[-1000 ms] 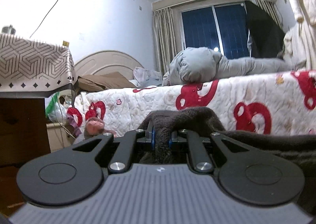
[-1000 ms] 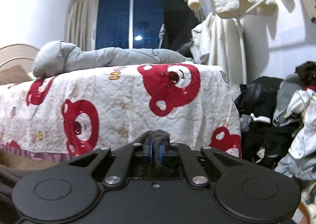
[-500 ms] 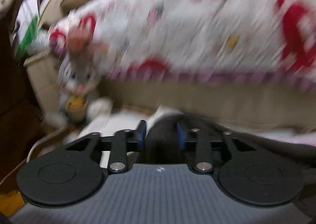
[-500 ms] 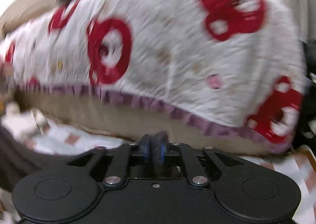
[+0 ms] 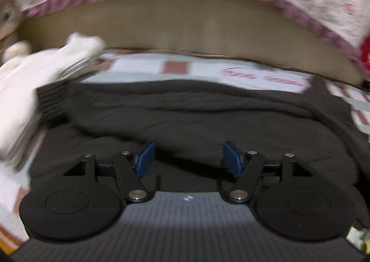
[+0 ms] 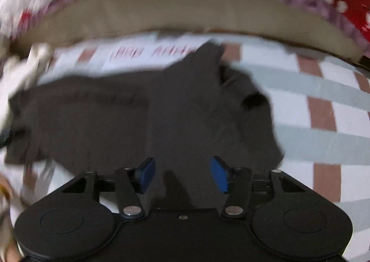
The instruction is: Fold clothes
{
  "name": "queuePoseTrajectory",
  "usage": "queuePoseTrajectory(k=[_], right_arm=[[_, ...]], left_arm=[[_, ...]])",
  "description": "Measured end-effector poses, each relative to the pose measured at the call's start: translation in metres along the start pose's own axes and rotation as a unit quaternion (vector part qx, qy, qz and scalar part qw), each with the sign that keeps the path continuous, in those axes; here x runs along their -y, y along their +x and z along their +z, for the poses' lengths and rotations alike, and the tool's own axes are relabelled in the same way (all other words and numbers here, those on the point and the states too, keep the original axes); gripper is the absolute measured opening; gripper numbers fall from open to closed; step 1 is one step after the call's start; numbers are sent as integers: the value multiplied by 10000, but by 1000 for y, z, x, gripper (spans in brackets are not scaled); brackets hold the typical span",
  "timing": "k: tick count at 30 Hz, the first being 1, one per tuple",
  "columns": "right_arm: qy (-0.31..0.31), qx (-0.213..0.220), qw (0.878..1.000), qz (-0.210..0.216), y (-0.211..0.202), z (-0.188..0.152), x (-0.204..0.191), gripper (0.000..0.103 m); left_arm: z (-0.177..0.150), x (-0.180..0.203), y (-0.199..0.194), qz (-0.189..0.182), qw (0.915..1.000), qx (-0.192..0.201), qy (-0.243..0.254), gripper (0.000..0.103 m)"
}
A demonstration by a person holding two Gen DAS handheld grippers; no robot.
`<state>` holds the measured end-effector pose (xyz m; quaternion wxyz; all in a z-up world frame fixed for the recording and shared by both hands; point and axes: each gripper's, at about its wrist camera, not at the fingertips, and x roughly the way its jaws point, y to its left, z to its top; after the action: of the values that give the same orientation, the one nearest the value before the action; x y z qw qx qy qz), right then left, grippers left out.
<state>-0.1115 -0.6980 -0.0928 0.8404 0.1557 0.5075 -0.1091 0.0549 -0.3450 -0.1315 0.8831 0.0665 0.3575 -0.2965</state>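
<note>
Both my views are smeared by motion. The dark garment [image 5: 185, 118] runs under my left gripper [image 5: 186, 160] and out of sight; the white cloth [image 5: 27, 90] at left is cut off, its shape unclear

Two handheld grippers, black with blue pads

The left gripper [image 5: 186, 160] has a grey ribbed body; the right gripper [image 6: 182, 175] is plain black. Both show silver screws and round embossed discs.

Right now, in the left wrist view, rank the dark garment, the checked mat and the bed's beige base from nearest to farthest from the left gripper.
From the left gripper:
1. Dark garment, spread directly beneath the open fingers.
2. Checked mat, beyond the garment's far edge.
3. Bed's beige base, behind the mat.
</note>
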Motion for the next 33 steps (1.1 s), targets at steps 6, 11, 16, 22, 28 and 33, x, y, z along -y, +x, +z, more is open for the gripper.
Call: queuePoseTrajectory(k=[6, 11, 16, 22, 28, 33], right_arm=[[362, -559, 9974, -279, 19, -27, -8, 72], [418, -943, 9946, 101, 20, -39, -10, 72], [-112, -1218, 9920, -307, 35, -47, -27, 25], [477, 180, 9981, 357, -23, -42, -9, 13], [1343, 1134, 9650, 1948, -47, -31, 20, 12], [1568, 1592, 9310, 2888, -46, -17, 23, 12]], left_arm=[[-4, 22, -1, -899, 9959, 50, 32, 65], [-10, 45, -13, -1712, 9847, 277, 184, 65], [-18, 74, -28, -2117, 9734, 435, 754, 65], [-26, 89, -33, -2855, 9550, 296, 747, 65], [-24, 119, -37, -3417, 9355, 454, 774, 68], [-21, 143, -18, -3818, 9226, -17, 549, 75]])
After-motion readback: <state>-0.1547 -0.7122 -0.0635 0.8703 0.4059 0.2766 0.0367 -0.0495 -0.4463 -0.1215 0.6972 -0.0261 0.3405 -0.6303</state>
